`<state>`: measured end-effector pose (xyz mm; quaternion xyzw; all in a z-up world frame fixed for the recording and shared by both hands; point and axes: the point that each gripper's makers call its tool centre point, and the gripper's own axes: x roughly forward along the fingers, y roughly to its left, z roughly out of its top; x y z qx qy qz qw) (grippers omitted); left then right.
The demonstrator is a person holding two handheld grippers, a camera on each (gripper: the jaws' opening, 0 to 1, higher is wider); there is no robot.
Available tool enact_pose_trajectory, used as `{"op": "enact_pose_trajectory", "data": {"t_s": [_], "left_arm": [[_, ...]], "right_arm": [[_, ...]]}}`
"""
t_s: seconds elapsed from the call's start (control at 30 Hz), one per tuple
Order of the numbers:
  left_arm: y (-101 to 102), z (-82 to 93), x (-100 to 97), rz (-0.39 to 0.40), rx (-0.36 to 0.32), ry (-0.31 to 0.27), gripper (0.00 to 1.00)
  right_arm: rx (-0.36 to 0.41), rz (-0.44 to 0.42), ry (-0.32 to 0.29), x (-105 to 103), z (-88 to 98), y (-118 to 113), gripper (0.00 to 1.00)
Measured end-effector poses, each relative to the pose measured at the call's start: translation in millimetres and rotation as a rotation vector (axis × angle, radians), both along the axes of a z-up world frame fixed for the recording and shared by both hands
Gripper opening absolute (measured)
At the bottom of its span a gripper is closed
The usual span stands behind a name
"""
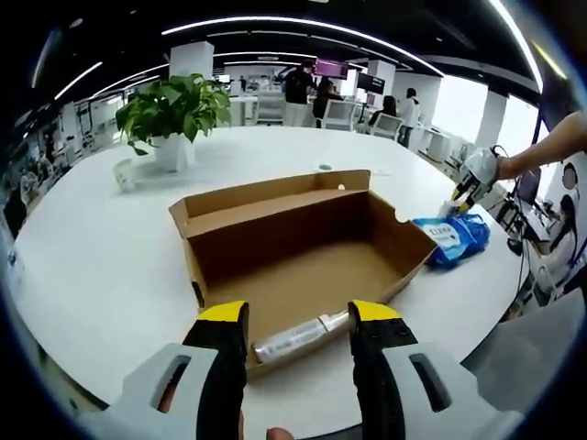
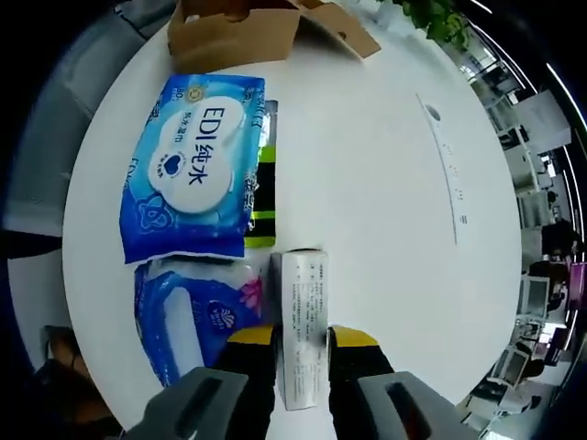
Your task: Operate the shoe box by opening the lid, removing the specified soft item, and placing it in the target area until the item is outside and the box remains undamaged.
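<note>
The brown cardboard shoe box stands open on the white table, its lid folded back behind it. A silvery tube lies on the box floor by the near wall. My left gripper is open just in front of that wall, the tube showing between its yellow tips. My right gripper is shut on a narrow white carton that rests on the table. Left of it lie a blue wet-wipes pack, a blue tissue pack and a black-and-green flat item. From the left gripper view, the right gripper hovers over those blue packs.
A potted plant and a small white cup stand at the table's far left. The box corner sits beyond the packs. The table edge runs close to the packs on the right. People and desks are far behind.
</note>
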<state>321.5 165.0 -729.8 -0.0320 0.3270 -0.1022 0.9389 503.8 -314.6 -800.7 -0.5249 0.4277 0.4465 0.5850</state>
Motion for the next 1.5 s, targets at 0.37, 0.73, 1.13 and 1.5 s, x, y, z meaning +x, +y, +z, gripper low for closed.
{"op": "enact_pose_trajectory", "data": {"t_s": [0.37, 0.73, 1.13, 1.5], "left_arm": [[-9, -1.9, 0.3, -0.043, -0.008, 0.004, 0.44], [-18, -3.5, -0.9, -0.092, -0.027, 0.013, 0.43], [-33, -4.3, -3.4, -0.156, -0.069, 0.018, 0.43], [-36, -3.7, -1.6, -0.213, -0.076, 0.016, 0.43]], "right_arm": [[0.162, -0.306, -0.054, 3, 23.7, -10, 0.19], [0.360, -0.538, -0.049, -21, 37.3, -2, 0.21], [0.625, -0.724, -0.065, -40, 55.0, 42, 0.24], [0.765, -0.722, -0.167, -64, 77.3, 96, 0.27]]}}
